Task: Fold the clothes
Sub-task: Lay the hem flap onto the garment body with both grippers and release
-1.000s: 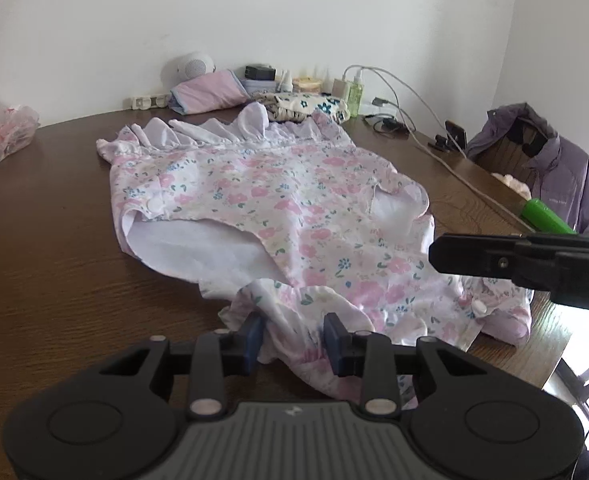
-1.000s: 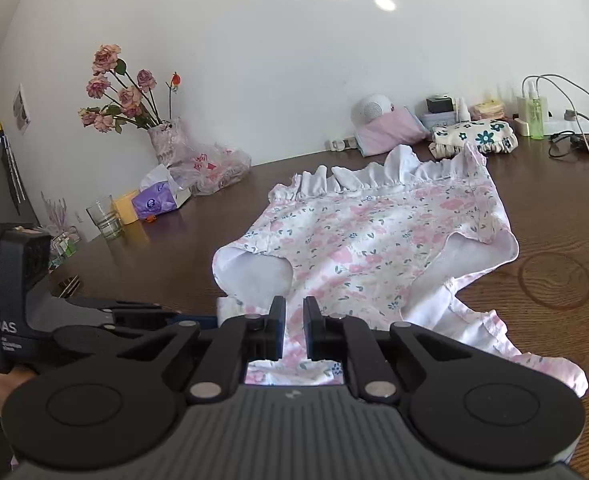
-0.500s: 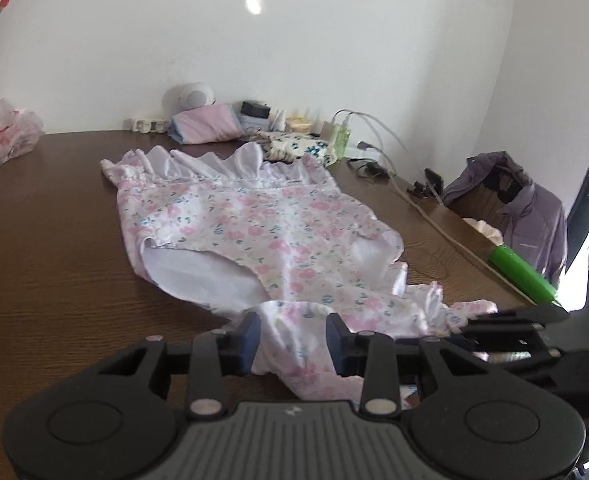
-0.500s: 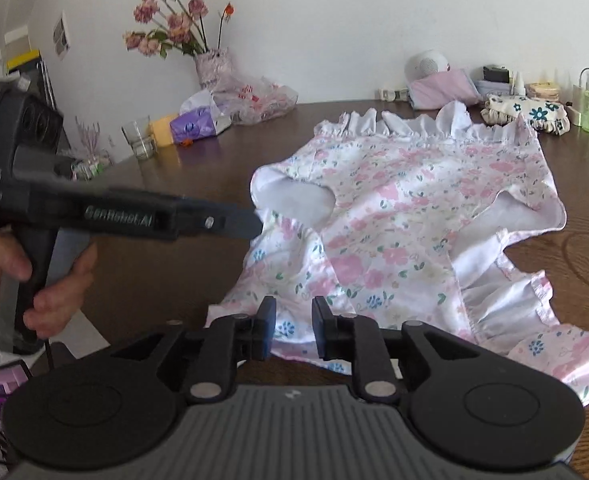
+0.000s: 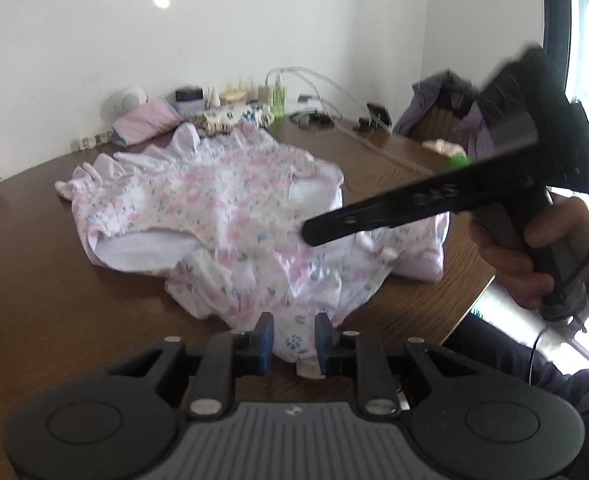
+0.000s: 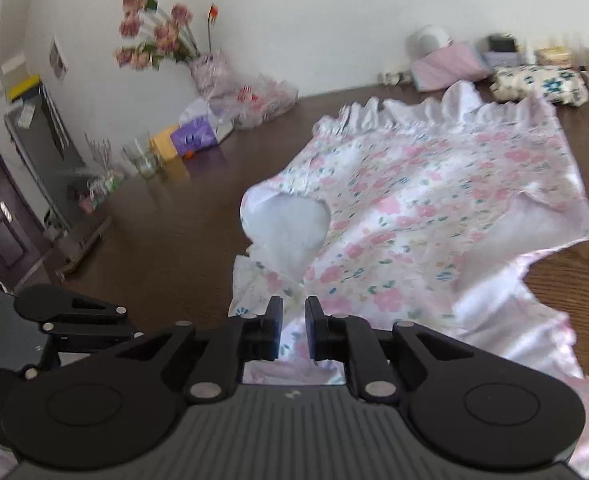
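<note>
The dress (image 5: pixel 230 216) lies spread on the table (image 5: pixel 34 280), its frilly end far away. The left gripper (image 5: pixel 292 338) has just closed in a bit, and the near hem sits between its narrow jaws. I cannot tell if it pinches yet. The right gripper (image 6: pixel 293 330) has just opened a little, with cloth in its small gap too. This looks like the grab before the first fold. Next, both must pinch tight, then lift the near edge and carry it far.

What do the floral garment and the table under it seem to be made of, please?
Floral garment: thin, soft woven fabric, probably cotton; it crumples and ruffles, with slight sheen at the hem. Table: dark wood or wood veneer, visible grain, semi-gloss.
</note>
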`<state>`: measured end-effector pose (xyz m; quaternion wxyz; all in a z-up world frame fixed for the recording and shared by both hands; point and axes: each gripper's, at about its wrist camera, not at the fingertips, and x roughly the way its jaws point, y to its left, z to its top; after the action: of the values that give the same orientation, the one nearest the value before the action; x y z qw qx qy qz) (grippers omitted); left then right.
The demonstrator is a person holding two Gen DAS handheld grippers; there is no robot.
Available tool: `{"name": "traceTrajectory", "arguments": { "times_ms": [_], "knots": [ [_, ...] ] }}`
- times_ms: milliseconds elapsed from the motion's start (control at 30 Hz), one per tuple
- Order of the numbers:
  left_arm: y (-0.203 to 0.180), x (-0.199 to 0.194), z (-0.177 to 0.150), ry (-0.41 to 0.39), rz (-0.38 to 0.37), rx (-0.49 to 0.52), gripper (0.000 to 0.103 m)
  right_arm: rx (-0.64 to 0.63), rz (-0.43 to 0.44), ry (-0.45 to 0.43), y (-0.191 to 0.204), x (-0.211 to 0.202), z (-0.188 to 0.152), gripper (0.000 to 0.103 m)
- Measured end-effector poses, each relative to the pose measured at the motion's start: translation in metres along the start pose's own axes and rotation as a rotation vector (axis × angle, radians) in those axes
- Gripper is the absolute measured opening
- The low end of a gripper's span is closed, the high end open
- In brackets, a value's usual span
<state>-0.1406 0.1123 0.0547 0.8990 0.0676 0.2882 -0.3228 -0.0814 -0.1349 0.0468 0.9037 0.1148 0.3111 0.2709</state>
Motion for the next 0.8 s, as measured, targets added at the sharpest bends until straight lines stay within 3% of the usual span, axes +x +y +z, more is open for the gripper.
{"name": "traceTrajectory", "arguments": {
  "times_ms": [33,67,133,200,267,333,433,467,500,533,567,633,733,800],
  "knots": [
    [0.000,-0.006,0.005,-0.042,-0.020,-0.017,0.037,0.030,-0.051,-0.050,-0.012,-0.026,-0.006,0.029],
    [-0.001,-0.008,0.010,-0.076,-0.035,-0.029,0.043,0.060,-0.102,-0.101,-0.023,-0.052,-0.011,0.035],
    [-0.007,0.002,0.022,-0.106,-0.052,-0.034,0.046,0.152,-0.237,-0.116,-0.048,-0.084,-0.026,0.035],
    [-0.014,0.027,0.033,-0.073,-0.066,-0.011,0.044,0.277,-0.328,-0.099,-0.069,-0.103,-0.038,0.038],
    [-0.017,0.055,0.037,0.000,-0.063,0.004,0.044,0.384,-0.308,-0.093,-0.085,-0.106,-0.047,0.042],
    [-0.016,0.072,0.036,0.068,-0.021,0.001,0.028,0.455,-0.288,-0.090,-0.093,-0.096,-0.051,0.045],
    [-0.010,0.066,0.030,0.066,-0.001,-0.018,0.027,0.504,-0.273,-0.100,-0.094,-0.079,-0.053,0.043],
    [-0.008,0.059,0.028,0.046,0.002,-0.026,0.027,0.484,-0.282,-0.101,-0.091,-0.074,-0.053,0.036],
    [-0.006,0.052,0.027,0.026,0.009,-0.037,0.029,0.453,-0.277,-0.095,-0.087,-0.069,-0.050,0.015],
    [-0.003,0.049,0.025,0.023,0.019,-0.051,0.030,0.420,-0.270,-0.088,-0.083,-0.065,-0.047,0.006],
    [0.000,0.046,0.023,0.020,0.030,-0.065,0.030,0.377,-0.255,-0.090,-0.079,-0.062,-0.044,0.003],
    [0.007,0.043,0.020,0.030,0.053,-0.091,0.029,0.156,-0.222,-0.110,-0.054,-0.056,-0.030,0.002],
    [0.011,0.055,0.010,0.092,0.064,-0.084,0.027,-0.319,-0.127,-0.104,0.005,-0.045,-0.022,0.002],
    [0.012,0.055,0.005,0.085,0.047,-0.086,0.027,-0.646,-0.047,-0.050,0.044,-0.035,-0.035,0.002]
  ]
}}
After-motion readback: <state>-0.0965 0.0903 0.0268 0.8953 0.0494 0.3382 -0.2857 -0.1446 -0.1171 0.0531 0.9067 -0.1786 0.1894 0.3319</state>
